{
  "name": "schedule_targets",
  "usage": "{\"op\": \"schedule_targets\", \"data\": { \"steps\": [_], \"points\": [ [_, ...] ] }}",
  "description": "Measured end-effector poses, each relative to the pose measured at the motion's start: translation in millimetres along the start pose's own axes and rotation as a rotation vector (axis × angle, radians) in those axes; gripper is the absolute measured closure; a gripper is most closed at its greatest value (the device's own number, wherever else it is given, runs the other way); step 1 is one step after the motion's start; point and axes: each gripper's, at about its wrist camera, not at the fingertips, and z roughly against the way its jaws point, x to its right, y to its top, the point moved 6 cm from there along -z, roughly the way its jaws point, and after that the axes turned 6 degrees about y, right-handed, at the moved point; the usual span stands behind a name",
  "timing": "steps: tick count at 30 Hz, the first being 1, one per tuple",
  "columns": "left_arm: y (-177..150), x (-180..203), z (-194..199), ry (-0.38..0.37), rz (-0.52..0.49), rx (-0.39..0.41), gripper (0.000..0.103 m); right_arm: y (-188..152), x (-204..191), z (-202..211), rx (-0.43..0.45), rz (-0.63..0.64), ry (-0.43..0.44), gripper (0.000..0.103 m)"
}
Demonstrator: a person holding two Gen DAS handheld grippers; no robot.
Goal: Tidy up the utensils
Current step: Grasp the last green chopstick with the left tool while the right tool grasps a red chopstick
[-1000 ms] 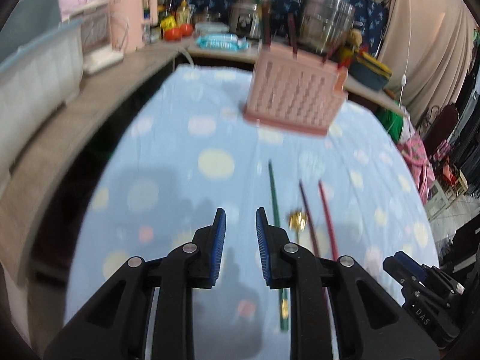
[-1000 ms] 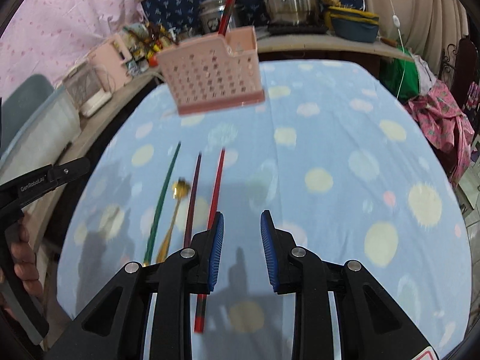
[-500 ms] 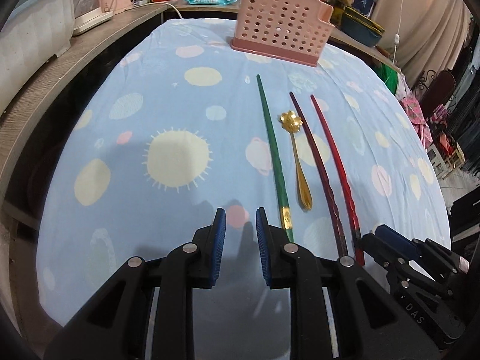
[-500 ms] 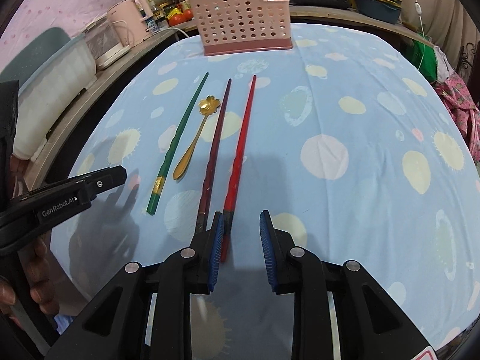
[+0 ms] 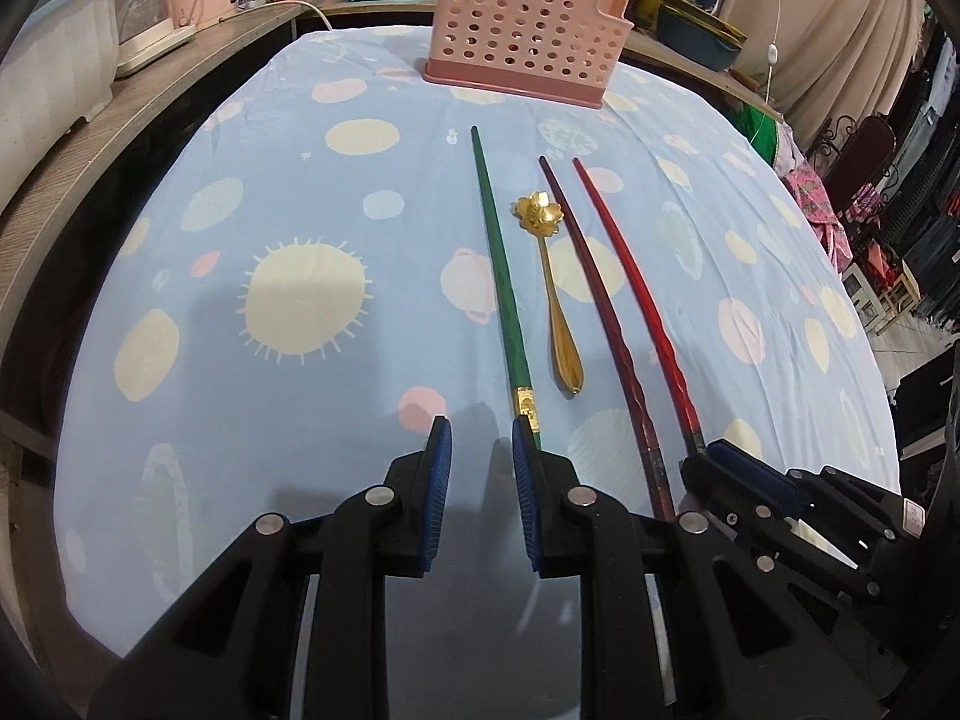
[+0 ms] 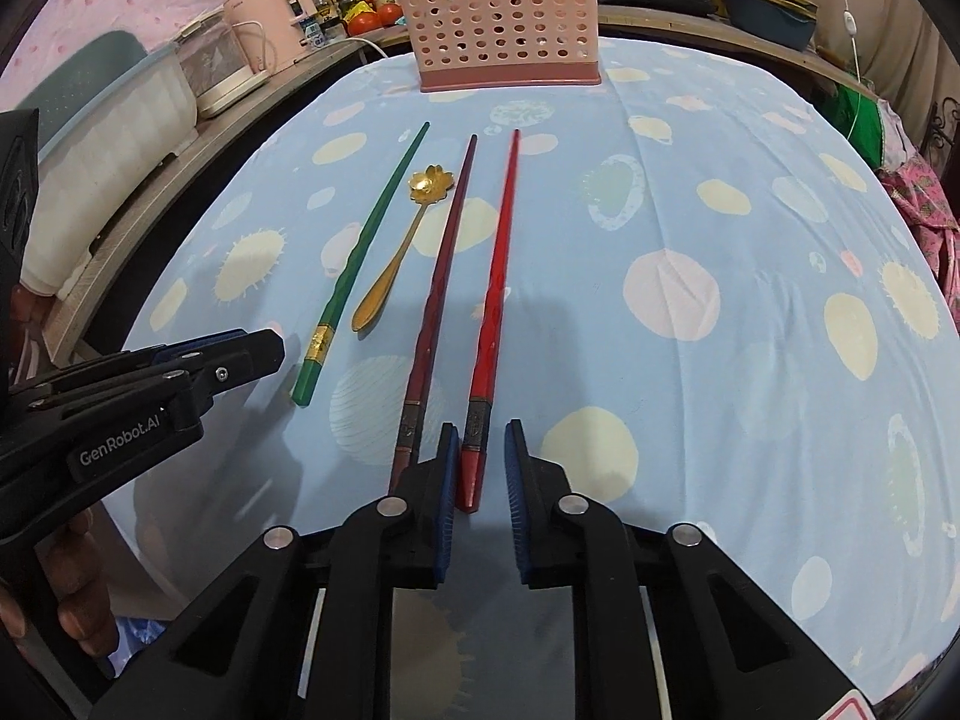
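the red chopstick [image 6: 493, 312] is laid lengthwise on the surface [image 6: 720, 360], butt end framed by the right tongs [image 6: 480, 468], parted narrowly and empty. the left tongs [image 5: 474, 462], likewise parted, are offset beside the green chopstick [image 5: 501, 276].

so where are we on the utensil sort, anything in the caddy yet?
Nothing visibly done: green chopstick, gold spoon, maroon chopstick and red chopstick lie on the table, short of the pink caddy. Right gripper open around the red one's end; left gripper open, empty.
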Motion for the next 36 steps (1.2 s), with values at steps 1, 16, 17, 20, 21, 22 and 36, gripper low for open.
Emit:
{"op": "schedule_targets", "data": {
  "steps": [1, 16, 17, 20, 21, 22, 36],
  "points": [
    [0, 1, -1, -0.001, -0.001, -0.001, 0.083, 0, 1, 0, 0.001, 0.0, -0.003, 0.093],
    [-2, 15, -12, -0.01, -0.026, -0.015, 0.074, -1, 10, 3, 0.012, -0.036, -0.008, 0.096],
    [-1, 15, -13, -0.008, -0.027, -0.014, 0.074, -2, 10, 3, 0.012, -0.038, -0.007, 0.096],
    [0, 15, -15, -0.001, -0.028, -0.009, 0.074, -2, 10, 3, 0.012, -0.038, -0.007, 0.096],
    [1, 15, -16, 0.001, -0.027, -0.008, 0.075, -2, 11, 3, 0.012, -0.039, -0.006, 0.096],
    [1, 15, -17, 0.006, -0.028, -0.005, 0.075, -2, 11, 3, 0.012, -0.04, -0.006, 0.096],
    [-1, 12, -17, 0.007, -0.032, 0.006, 0.096, -3, 10, 3, 0.014, -0.041, -0.004, 0.096]
  ]
}}
